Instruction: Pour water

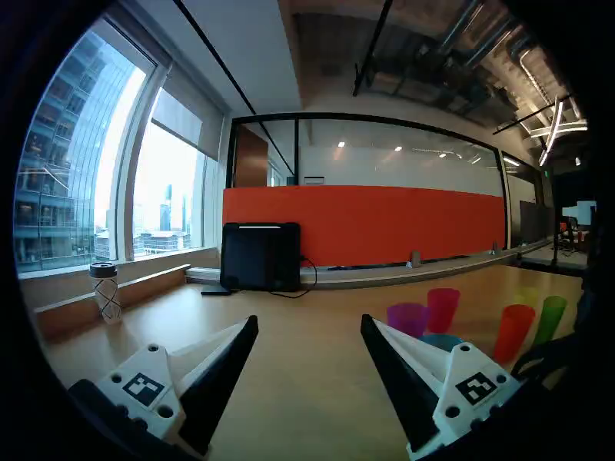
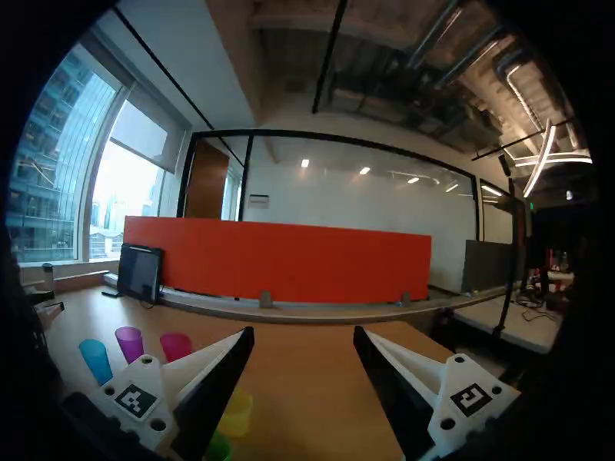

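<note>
Six coloured cups stand clustered on the wooden bench, just ahead and to the right of my left tongs, which are spread wide and hold nothing. In the right gripper view my right tongs gape just as wide and empty, with the teal cup, purple cup and pink cup off to their left. A lidded tumbler sits by the window, and a black screen stands near the orange partition.

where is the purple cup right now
In the right gripper view the purple cup stands upright at lower left on the wooden table, between the blue cup and the pink cup.
</note>
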